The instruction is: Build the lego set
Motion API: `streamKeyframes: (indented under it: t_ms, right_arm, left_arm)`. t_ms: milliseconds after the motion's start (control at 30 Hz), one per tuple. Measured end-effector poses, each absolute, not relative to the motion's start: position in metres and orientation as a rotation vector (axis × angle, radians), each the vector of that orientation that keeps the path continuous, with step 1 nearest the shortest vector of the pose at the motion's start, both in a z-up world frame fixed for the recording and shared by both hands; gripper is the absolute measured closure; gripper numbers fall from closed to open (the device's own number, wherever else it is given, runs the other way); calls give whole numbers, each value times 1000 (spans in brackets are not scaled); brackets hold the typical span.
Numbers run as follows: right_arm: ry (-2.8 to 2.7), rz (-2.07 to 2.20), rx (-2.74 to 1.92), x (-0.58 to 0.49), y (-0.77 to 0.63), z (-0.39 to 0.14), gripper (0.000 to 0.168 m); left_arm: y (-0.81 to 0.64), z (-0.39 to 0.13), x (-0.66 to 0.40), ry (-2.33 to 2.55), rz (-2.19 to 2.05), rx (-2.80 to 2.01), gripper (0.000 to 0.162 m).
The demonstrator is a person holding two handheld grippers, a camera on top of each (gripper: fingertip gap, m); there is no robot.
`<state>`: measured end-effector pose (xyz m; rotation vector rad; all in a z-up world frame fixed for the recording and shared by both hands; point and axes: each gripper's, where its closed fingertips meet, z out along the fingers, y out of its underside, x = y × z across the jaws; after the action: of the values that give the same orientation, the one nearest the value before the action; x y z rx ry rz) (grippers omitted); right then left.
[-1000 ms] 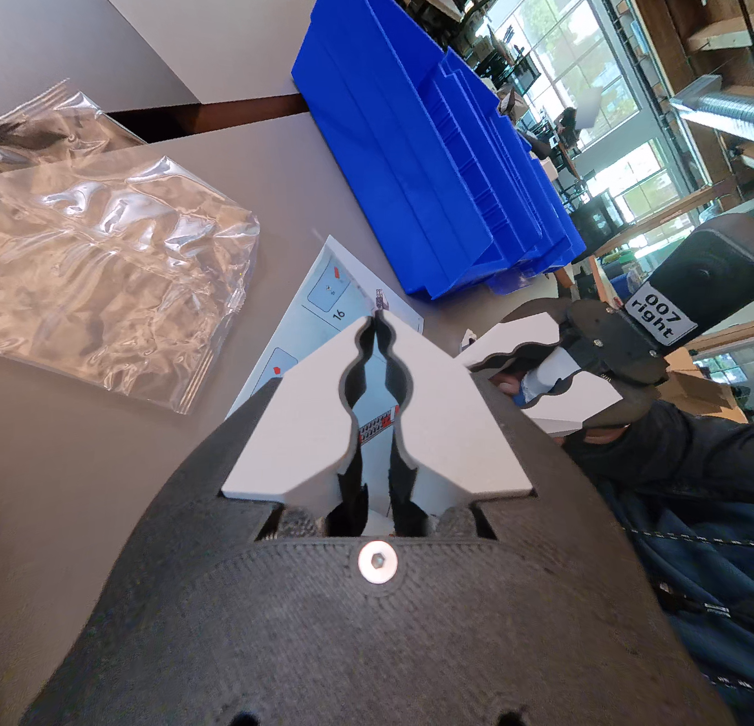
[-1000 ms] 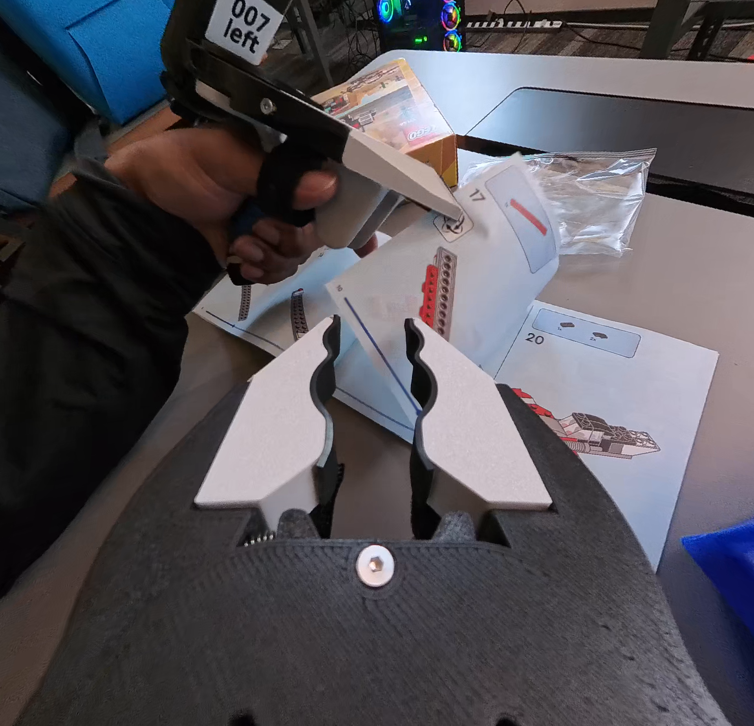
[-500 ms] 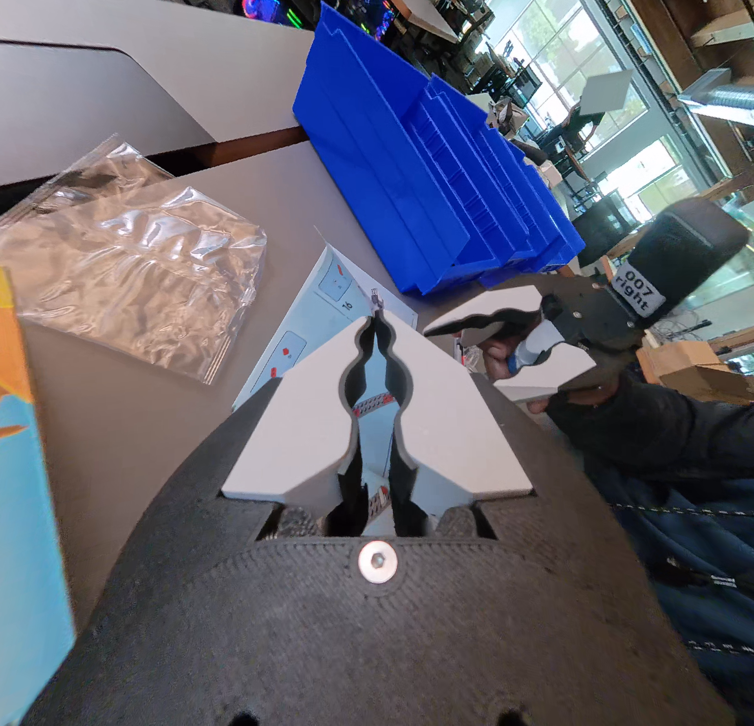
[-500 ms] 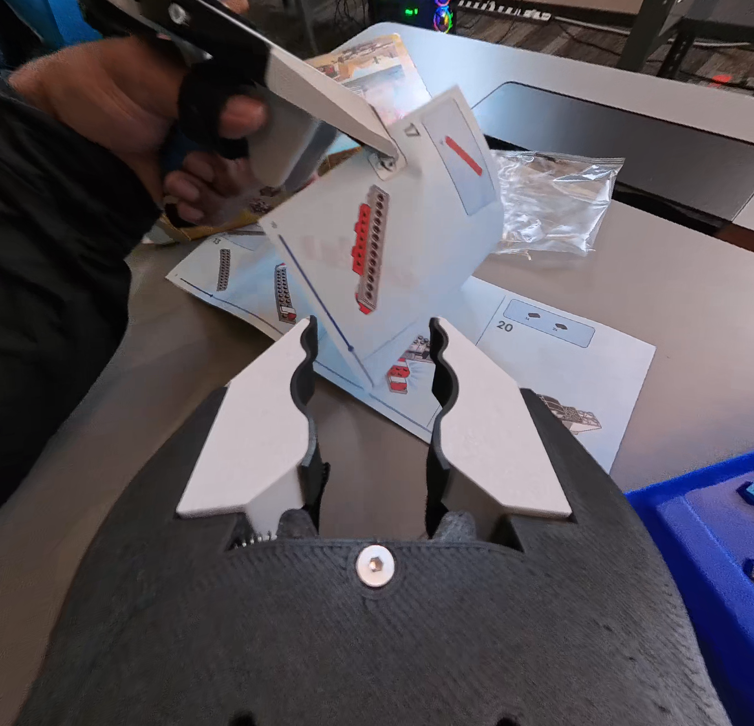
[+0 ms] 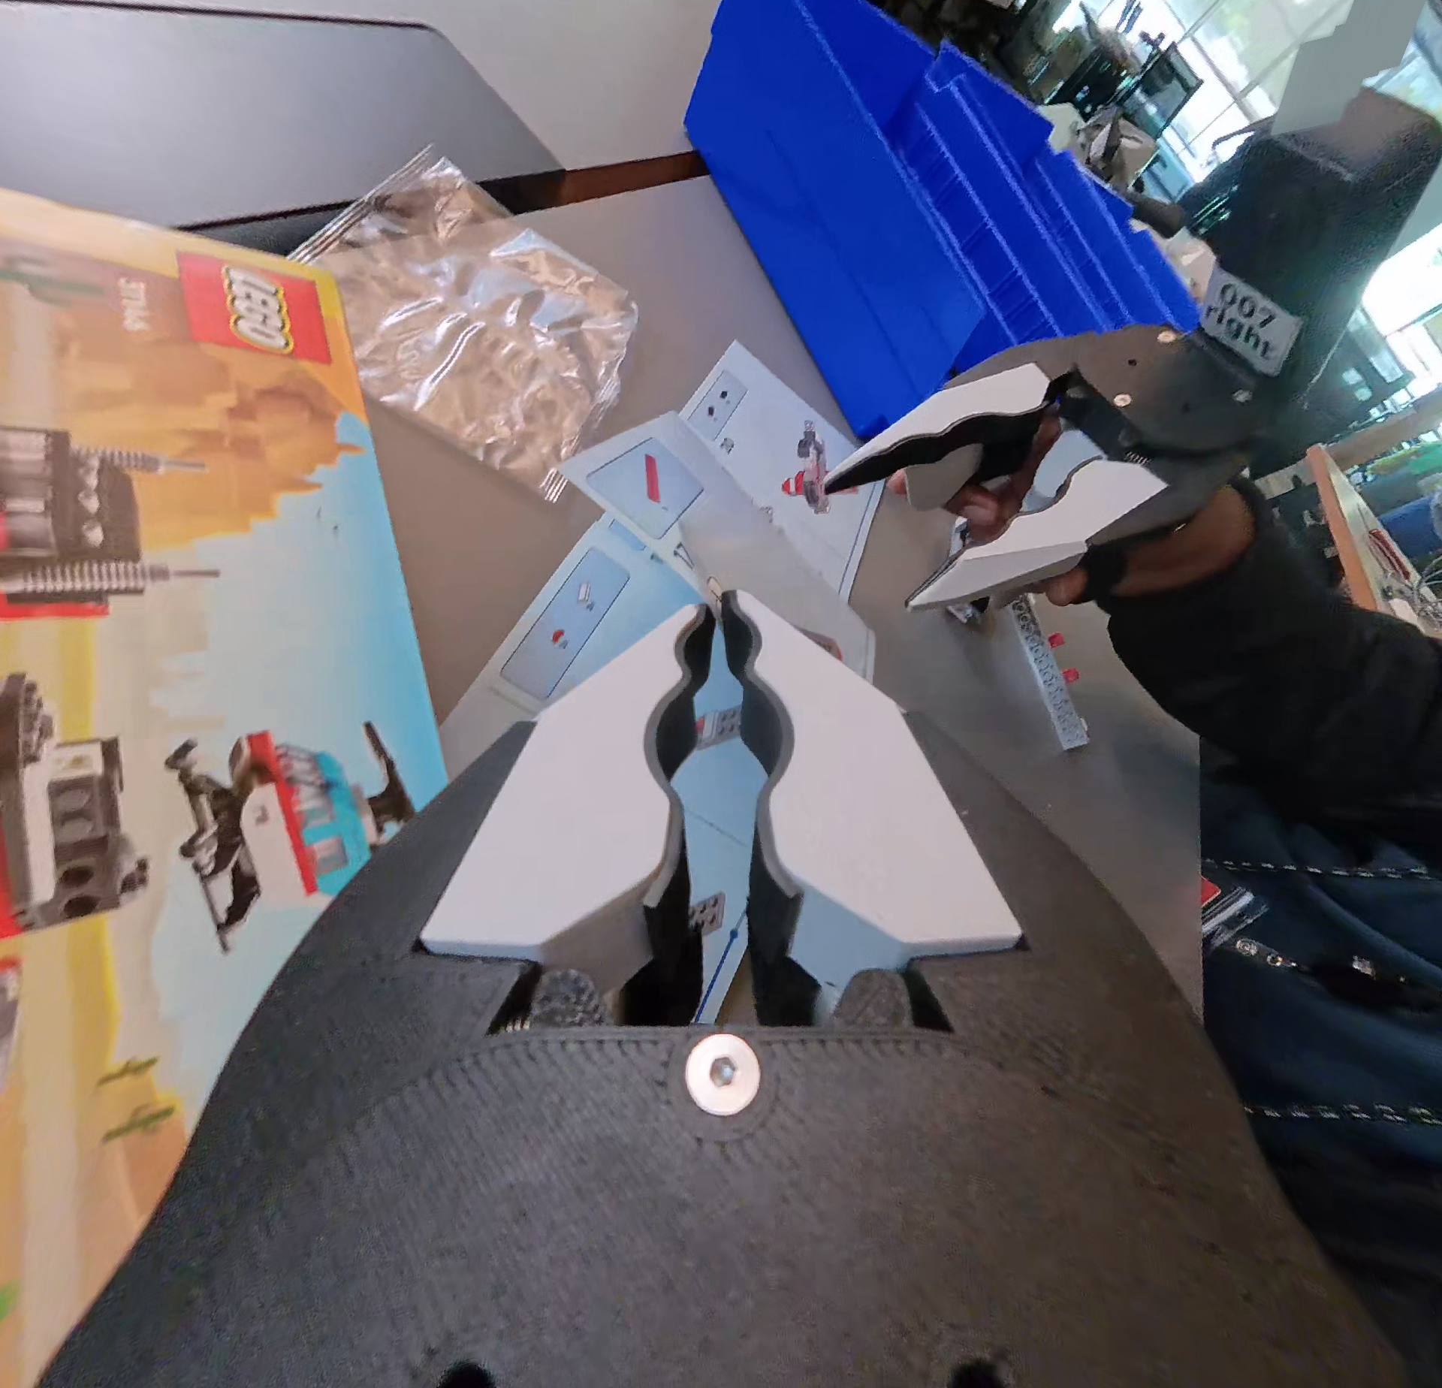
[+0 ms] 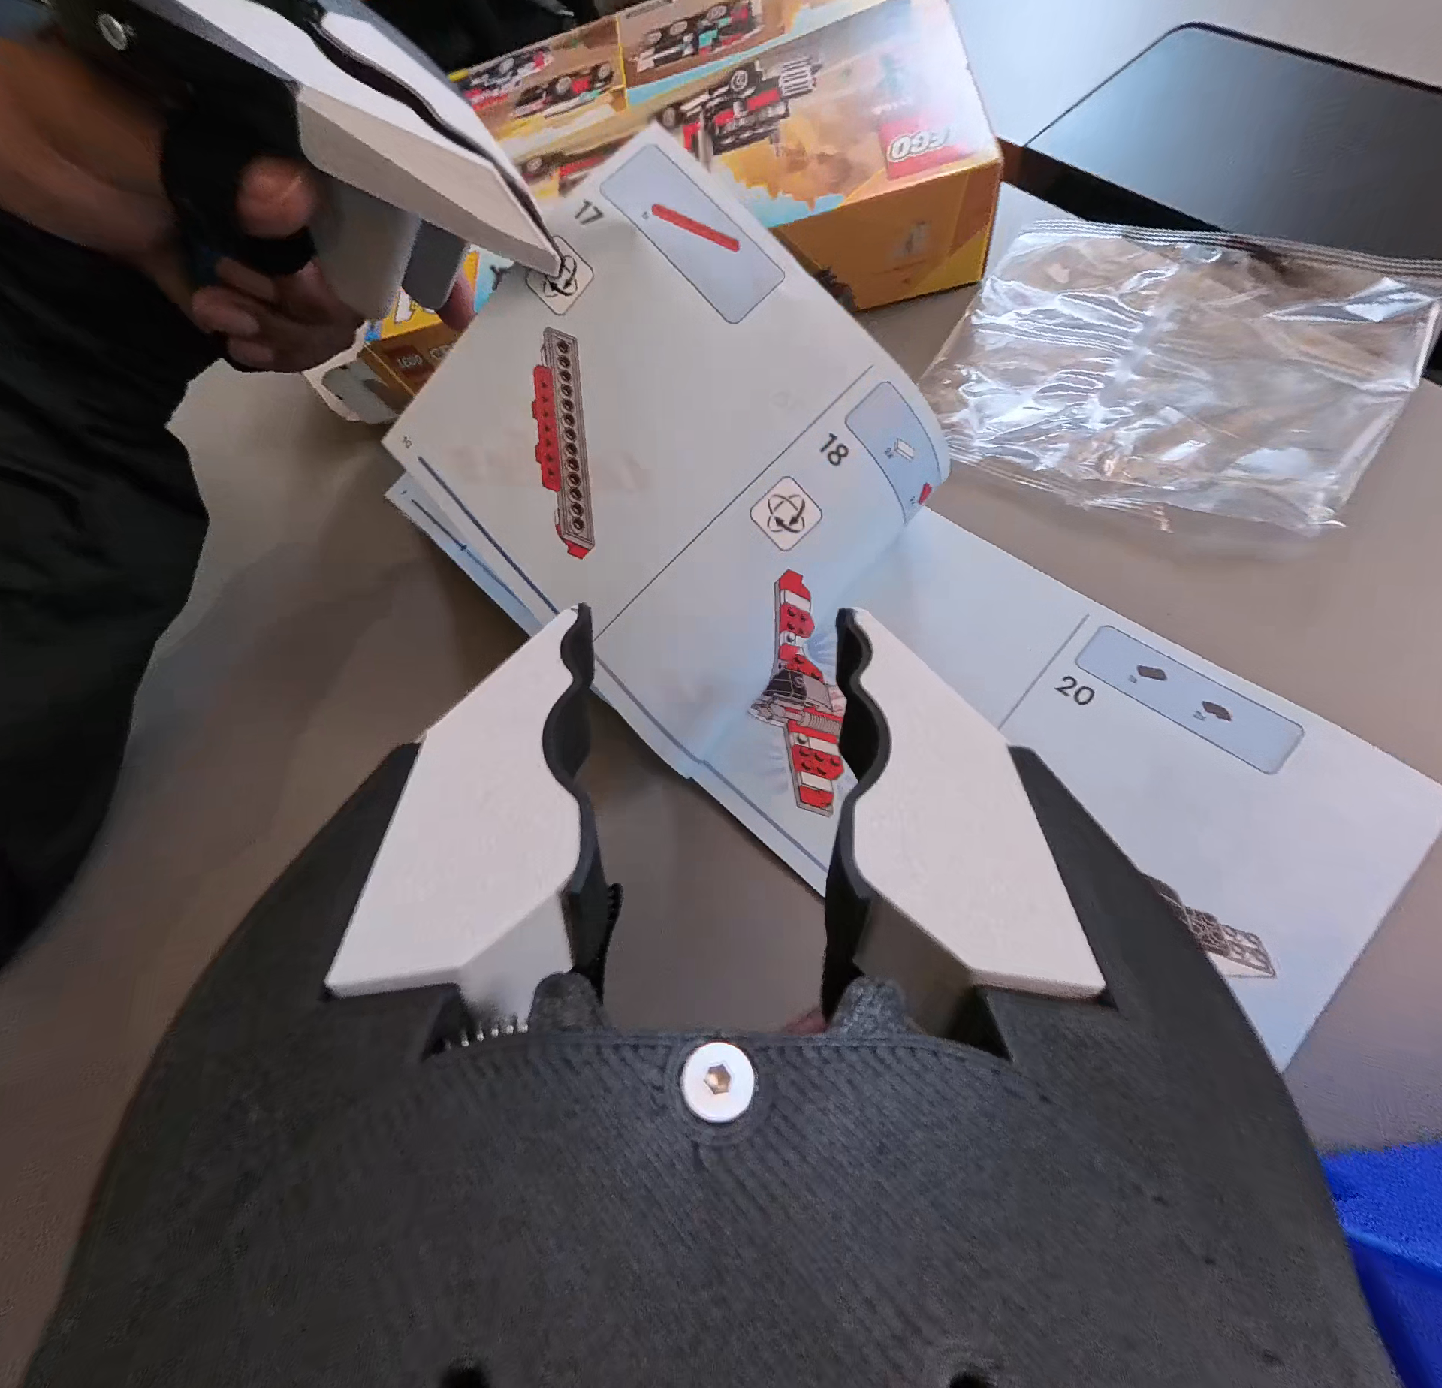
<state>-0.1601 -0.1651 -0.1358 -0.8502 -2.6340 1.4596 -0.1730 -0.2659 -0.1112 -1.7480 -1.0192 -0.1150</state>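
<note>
- Paper page of the instruction booklet [image 6: 702,430] is pinched at its top corner by the left gripper [image 6: 558,270], jaws closed on it, lifting it off the table [image 6: 296,648].
- Right gripper [image 6: 714,633] hangs wide apart, empty, beside the page.
- Grey studded beam [image 5: 1045,672] lies on the table near the person's sleeve.
- Risk: pull too hard and that thin corner could tear or slip free.

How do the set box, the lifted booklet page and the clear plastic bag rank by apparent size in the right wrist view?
1. Lifted booklet page, nearest the camera, so the ranking is unsure.
2. Set box and clear plastic bag look about alike; the page hides part of the box.
</note>
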Motion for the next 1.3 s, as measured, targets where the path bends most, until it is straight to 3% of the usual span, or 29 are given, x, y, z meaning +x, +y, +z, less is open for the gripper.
streamKeyframes:
  t_ms: [400, 1300]
  right_arm:
    - [-2716, 1358, -804, -156, -180, -148, 106]
    - [-2626, 1404, -776, -126, -162, -139, 106]
  left_arm:
    - [-299, -123, -152, -1072, -67, -1807, 135]
    - [-333, -103, -161, -1046, 17, -1620, 135]
